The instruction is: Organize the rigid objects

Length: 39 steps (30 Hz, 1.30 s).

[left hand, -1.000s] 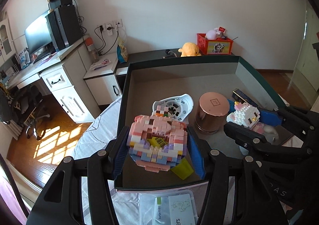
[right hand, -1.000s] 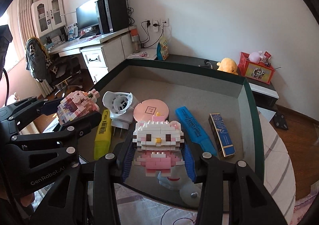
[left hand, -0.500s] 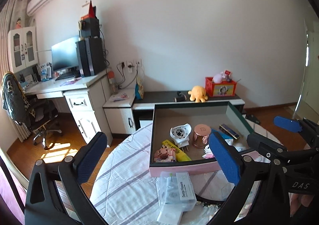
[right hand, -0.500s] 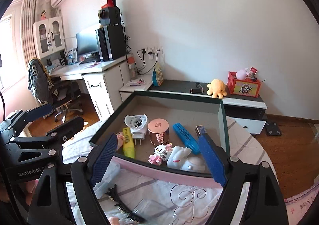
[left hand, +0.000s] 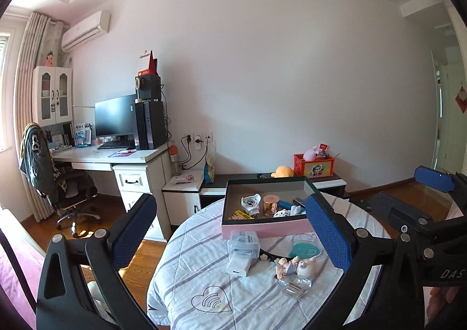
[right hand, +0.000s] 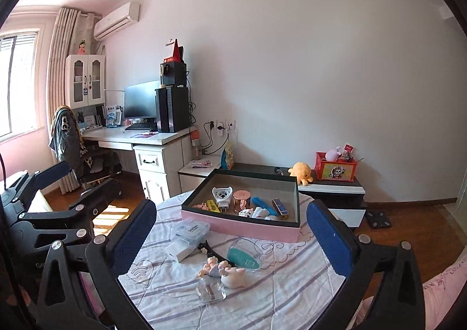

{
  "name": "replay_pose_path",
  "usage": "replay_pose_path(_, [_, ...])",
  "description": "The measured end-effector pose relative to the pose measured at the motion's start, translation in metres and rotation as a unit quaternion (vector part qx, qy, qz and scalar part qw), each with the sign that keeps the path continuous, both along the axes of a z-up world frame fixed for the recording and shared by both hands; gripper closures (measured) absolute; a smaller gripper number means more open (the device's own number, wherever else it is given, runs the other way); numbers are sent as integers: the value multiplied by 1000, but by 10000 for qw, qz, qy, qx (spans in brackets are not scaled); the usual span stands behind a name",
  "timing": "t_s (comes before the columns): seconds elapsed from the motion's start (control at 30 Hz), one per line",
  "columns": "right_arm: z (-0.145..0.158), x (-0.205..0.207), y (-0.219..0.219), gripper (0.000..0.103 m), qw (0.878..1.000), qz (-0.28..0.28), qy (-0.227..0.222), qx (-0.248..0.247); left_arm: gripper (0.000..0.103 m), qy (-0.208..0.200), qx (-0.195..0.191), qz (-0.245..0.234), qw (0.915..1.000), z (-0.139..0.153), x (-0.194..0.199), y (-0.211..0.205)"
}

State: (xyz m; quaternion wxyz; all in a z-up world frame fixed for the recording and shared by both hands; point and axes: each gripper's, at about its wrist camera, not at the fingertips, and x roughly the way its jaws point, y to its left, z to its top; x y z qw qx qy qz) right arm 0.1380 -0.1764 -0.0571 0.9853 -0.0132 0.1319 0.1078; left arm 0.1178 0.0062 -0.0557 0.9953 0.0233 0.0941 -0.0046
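A pink-walled box (left hand: 264, 227) (right hand: 239, 226) stands at the far side of the round table. In it lie a pink brick model (left hand: 240, 215), a yellow stick (right hand: 213, 205), a white plug (right hand: 221, 195), a copper tin (right hand: 242, 199), a white brick cat (right hand: 247, 212) and a blue case (right hand: 260, 202). My left gripper (left hand: 230, 230) is open and empty, held back from the table. My right gripper (right hand: 232, 232) is open and empty too. On the cloth in front of the box lie a clear plastic box (left hand: 244, 243), a white block (left hand: 239, 266), a pink figurine (right hand: 223, 270), a teal card (right hand: 243, 257) and a black clip (right hand: 207, 248).
The table has a white striped cloth (left hand: 204, 286). A desk with monitor (left hand: 115, 119) and an office chair (left hand: 55, 181) stand at the left. A low dark cabinet (right hand: 329, 187) with a yellow plush and a red box stands behind the table against the wall.
Both grippers let go of their brick models in the box, opened wide, and pulled back and up from the table. The two models now lie in the box.
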Motion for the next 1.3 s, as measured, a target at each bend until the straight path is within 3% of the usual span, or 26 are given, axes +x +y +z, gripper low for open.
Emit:
replay_pose_path(0.17, [5, -44, -6, 0, 9997, -104, -188, 117, 0, -263, -14, -113, 9996, 5, -42, -6])
replay_pose_path(0.4, [7, -82, -9, 0, 9990, -216, -389, 108, 0, -456, -38, -115, 9989, 7, -71, -7])
replay_pose_path(0.73, [4, -87, -8, 0, 9987, -255, -426, 77, 0, -482, -32, -94, 9988, 2, -77, -9])
replay_pose_path(1.03, [-24, -67, -10, 0, 9994, -312, -114, 30, 0, -51, 77, -192, 9998, -26, -53, -13])
replay_pose_path(1.3, [-79, -24, -14, 0, 9973, -305, 665, -7, 0, 902, 275, -291, 9951, -81, -4, -17])
